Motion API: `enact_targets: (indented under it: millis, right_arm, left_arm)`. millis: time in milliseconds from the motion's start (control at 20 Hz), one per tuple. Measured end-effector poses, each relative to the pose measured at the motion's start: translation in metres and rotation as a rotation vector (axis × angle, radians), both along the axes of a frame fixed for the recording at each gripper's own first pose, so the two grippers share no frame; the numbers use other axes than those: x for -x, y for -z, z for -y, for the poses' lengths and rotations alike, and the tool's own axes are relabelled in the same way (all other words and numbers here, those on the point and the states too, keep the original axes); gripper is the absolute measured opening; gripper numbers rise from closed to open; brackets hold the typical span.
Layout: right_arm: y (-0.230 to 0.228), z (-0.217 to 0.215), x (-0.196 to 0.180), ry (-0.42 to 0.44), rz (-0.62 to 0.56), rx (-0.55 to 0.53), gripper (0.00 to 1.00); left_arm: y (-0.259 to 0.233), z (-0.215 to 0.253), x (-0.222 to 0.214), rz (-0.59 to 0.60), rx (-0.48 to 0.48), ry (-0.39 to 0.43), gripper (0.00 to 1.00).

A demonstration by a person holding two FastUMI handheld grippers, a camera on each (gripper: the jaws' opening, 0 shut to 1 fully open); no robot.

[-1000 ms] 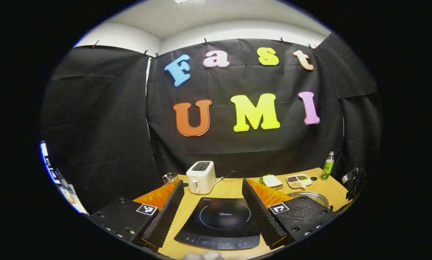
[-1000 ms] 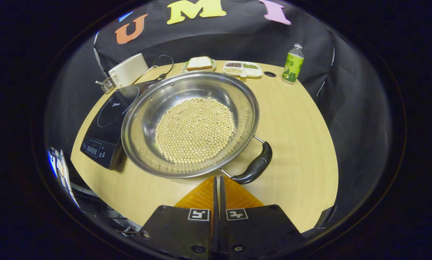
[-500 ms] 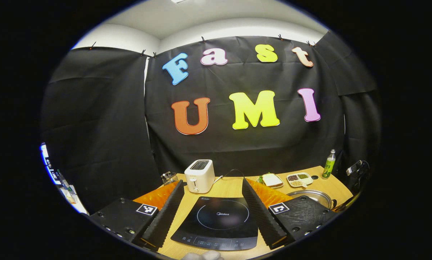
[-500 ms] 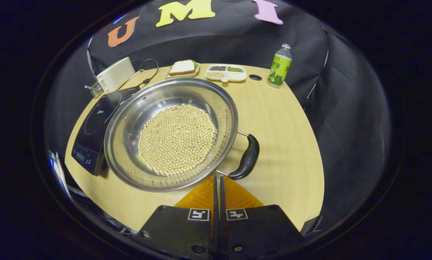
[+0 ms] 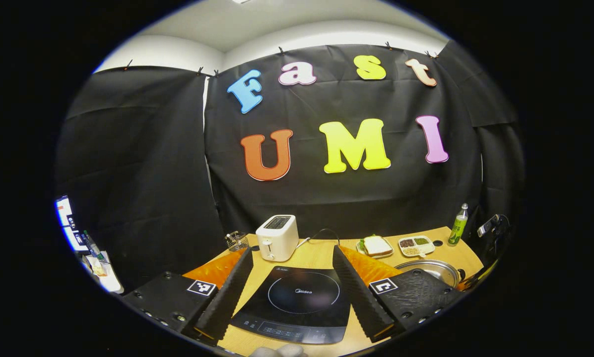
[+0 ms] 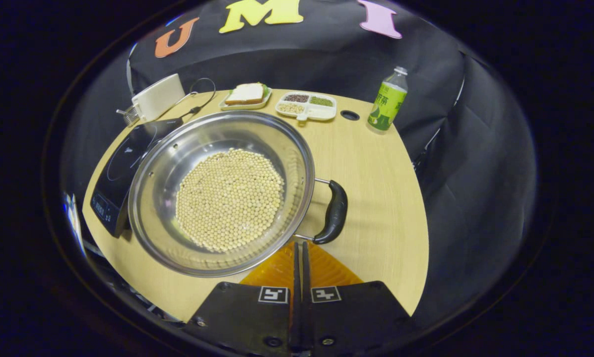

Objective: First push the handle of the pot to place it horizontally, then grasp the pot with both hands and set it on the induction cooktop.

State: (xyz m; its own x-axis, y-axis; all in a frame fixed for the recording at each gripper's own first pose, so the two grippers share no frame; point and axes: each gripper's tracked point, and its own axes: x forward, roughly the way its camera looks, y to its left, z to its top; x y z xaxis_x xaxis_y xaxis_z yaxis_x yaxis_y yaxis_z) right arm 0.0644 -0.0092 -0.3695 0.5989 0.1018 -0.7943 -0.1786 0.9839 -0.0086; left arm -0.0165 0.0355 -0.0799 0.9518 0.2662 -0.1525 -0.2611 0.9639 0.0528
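Your right gripper has its two fingers pressed together with nothing between them; their tips sit at the near rim of the wide stainless-steel pot, just beside the lower end of its black curved side handle. The pot stands on the light wooden tabletop, its bottom covered with pale round beans. Its left rim overlaps the edge of the black glass induction cooktop in the right gripper view; whether it rests on it cannot be told.

Your left gripper holds its fingers spread wide, empty, with the cooktop showing between them; the pot's rim shows beyond the right finger.

At the back of the table you can see a white two-slot toaster, a slice of bread on a small plate, a white divided dish of grains and a green-labelled plastic bottle.
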Motion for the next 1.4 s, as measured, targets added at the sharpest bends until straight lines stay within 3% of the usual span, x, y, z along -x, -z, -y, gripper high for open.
enact_targets:
  millis: [450, 800, 1000, 1100, 1150, 1250, 1400]
  right_arm:
    - [-0.002, 0.014, -0.028, -0.056, 0.014, 0.006, 0.01]
    - [-0.012, 0.022, -0.012, -0.018, 0.059, -0.019, 0.01]
    - [-0.024, 0.03, 0.007, 0.047, 0.099, -0.032, 0.32]
    - [-0.032, 0.028, 0.017, 0.085, 0.126, -0.064, 0.55]
    - [-0.034, 0.028, 0.023, 0.105, 0.134, -0.069, 0.75]
    - [-0.043, 0.029, 0.031, 0.147, 0.162, -0.074, 0.84]
    - [-0.054, 0.026, 0.045, 0.185, 0.189, -0.076, 0.84]
  left_arm:
    - [0.003, 0.022, 0.001, -0.021, 0.003, -0.05, 0.96]
    - [0.008, 0.036, -0.003, -0.021, 0.018, 0.002, 0.96]
    - [0.01, 0.041, -0.008, -0.017, 0.023, 0.076, 0.96]
    - [0.01, 0.046, -0.011, -0.003, 0.027, 0.126, 0.96]
    - [0.013, 0.047, -0.012, -0.004, 0.026, 0.15, 0.96]
    - [0.02, 0.049, -0.014, -0.01, 0.032, 0.193, 0.96]
    - [0.034, 0.054, -0.014, -0.028, 0.049, 0.255, 0.96]
